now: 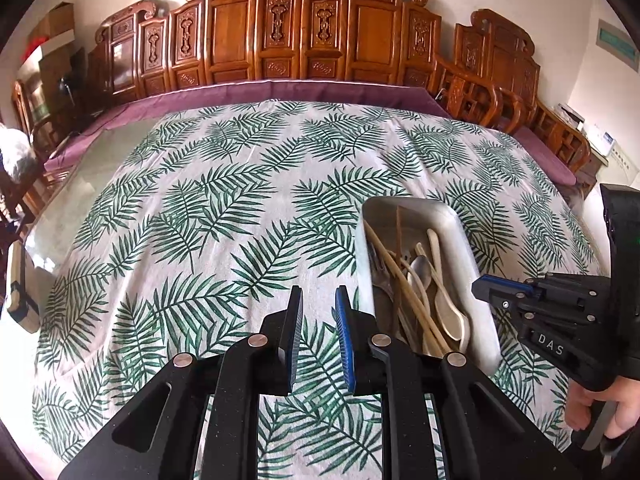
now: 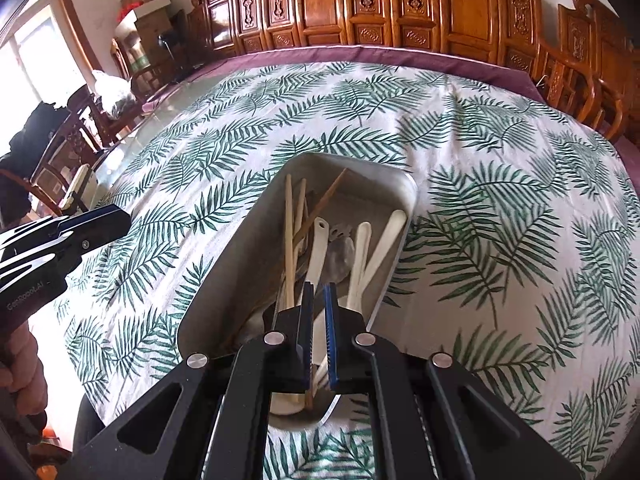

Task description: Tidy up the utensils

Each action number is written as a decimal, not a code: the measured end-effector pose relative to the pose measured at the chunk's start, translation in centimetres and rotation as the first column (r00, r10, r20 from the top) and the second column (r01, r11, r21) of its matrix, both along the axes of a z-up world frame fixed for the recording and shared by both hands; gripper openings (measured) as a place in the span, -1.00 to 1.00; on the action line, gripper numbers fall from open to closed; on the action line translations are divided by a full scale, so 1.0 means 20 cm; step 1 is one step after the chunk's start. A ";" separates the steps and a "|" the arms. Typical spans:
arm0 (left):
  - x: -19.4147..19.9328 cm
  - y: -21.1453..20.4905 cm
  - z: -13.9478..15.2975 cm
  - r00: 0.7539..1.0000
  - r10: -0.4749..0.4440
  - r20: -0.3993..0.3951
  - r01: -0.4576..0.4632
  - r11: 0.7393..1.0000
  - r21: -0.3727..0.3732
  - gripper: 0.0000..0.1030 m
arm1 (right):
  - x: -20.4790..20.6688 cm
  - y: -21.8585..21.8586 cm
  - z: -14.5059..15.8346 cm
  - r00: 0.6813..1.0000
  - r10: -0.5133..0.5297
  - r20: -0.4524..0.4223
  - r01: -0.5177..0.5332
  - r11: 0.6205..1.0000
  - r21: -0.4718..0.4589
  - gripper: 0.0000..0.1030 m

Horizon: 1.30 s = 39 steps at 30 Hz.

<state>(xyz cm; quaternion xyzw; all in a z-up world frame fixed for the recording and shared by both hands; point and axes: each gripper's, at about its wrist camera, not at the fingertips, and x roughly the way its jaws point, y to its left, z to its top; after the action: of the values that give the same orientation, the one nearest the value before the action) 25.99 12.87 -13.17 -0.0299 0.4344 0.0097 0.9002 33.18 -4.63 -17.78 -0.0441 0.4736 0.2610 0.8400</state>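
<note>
Leaf-print tablecloth (image 2: pixel 500 200), metal tray (image 2: pixel 224 280), chopsticks (image 2: pixel 289 232), spoons (image 2: pixel 362 256)

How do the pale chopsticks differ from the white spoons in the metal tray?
The pale chopsticks are thin, straight, tan sticks; the white spoons are broader, with flat handles that widen into bowls. The chopsticks lie toward the left side of the metal tray in the right wrist view, the spoons toward its right side. Both lie lengthwise inside the tray, among other utensils.
</note>
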 end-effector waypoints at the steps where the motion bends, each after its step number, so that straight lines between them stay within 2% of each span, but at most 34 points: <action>1: -0.01 -0.01 0.01 1.000 -0.002 0.004 0.002 1.000 0.002 -0.66 | -0.01 -0.01 0.01 1.000 -0.003 0.006 0.003 1.000 0.001 -0.86; 6: -0.08 -0.09 0.12 0.999 -0.015 0.042 0.014 1.000 0.014 -0.50 | -0.11 -0.12 0.14 0.998 -0.027 0.056 0.026 1.000 0.013 -0.86; 10: -0.16 -0.17 0.22 0.996 -0.029 0.083 0.027 0.999 0.023 -0.21 | -0.20 -0.22 0.24 0.993 -0.053 0.104 0.052 0.999 0.014 -0.84; 11: -0.18 -0.19 0.24 0.995 -0.032 0.092 0.029 0.999 0.027 -0.11 | -0.23 -0.25 0.27 0.991 -0.063 0.115 0.061 0.998 0.017 -0.71; 12: -0.21 -0.21 0.27 0.994 -0.034 0.103 0.031 0.999 0.032 0.12 | -0.26 -0.28 0.30 0.989 -0.073 0.127 0.071 0.997 0.020 -0.61; 13: -0.23 -0.23 0.29 0.992 -0.038 0.120 0.034 0.999 0.036 0.23 | -0.28 -0.31 0.32 0.987 -0.081 0.138 0.079 0.997 0.023 -0.42; 14: -0.26 -0.25 0.32 0.990 -0.042 0.134 0.038 0.999 0.037 0.27 | -0.30 -0.33 0.35 0.985 -0.089 0.151 0.086 0.996 0.027 -0.33; 15: -0.28 -0.28 0.34 0.989 -0.044 0.142 0.039 0.998 0.039 0.39 | -0.33 -0.36 0.37 0.982 -0.096 0.163 0.092 0.995 0.031 -0.29; 16: -0.30 -0.29 0.35 0.988 -0.046 0.150 0.041 0.998 0.039 0.57 | -0.36 -0.39 0.39 0.979 -0.105 0.173 0.101 0.994 0.033 -0.18; 17: -0.32 -0.31 0.37 0.986 -0.049 0.161 0.043 0.998 0.040 0.64 | -0.39 -0.42 0.41 0.977 -0.114 0.181 0.110 0.993 0.034 0.02; 18: -0.34 -0.33 0.38 0.985 -0.052 0.168 0.045 0.998 0.043 0.73 | -0.42 -0.45 0.43 0.973 -0.126 0.194 0.122 0.992 0.034 0.14; 19: -0.36 -0.35 0.39 0.984 -0.054 0.171 0.047 0.998 0.047 0.77 | -0.45 -0.48 0.44 0.970 -0.135 0.204 0.130 0.991 0.035 0.36; 20: -0.38 -0.36 0.39 0.983 -0.056 0.174 0.048 0.998 0.052 0.78 | -0.48 -0.50 0.45 0.966 -0.143 0.217 0.138 0.990 0.037 0.53; 23: -0.44 -0.42 0.40 0.982 -0.054 0.180 0.043 0.997 0.065 0.85 | -0.55 -0.58 0.46 0.958 -0.167 0.234 0.163 0.986 0.038 0.83; 25: -0.48 -0.44 0.40 0.983 -0.051 0.176 0.040 0.997 0.064 0.85 | -0.60 -0.62 0.47 0.952 -0.185 0.245 0.182 0.983 0.033 0.95; 33: -0.68 -0.52 0.40 0.983 -0.027 0.182 0.016 0.998 0.063 0.85 | -0.83 -0.78 0.47 0.935 -0.228 0.272 0.227 0.973 0.036 0.95; 39: -0.87 -0.59 0.48 0.968 -0.054 0.244 0.041 0.998 0.056 0.85 | -1.04 -0.86 0.55 0.910 -0.257 0.324 0.249 0.966 0.065 0.95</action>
<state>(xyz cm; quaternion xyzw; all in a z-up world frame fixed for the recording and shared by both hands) 8.62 1.05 -3.66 0.0023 0.3201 -0.0047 0.9474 12.43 -21.82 -6.82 -0.0162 0.3251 0.1441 0.9345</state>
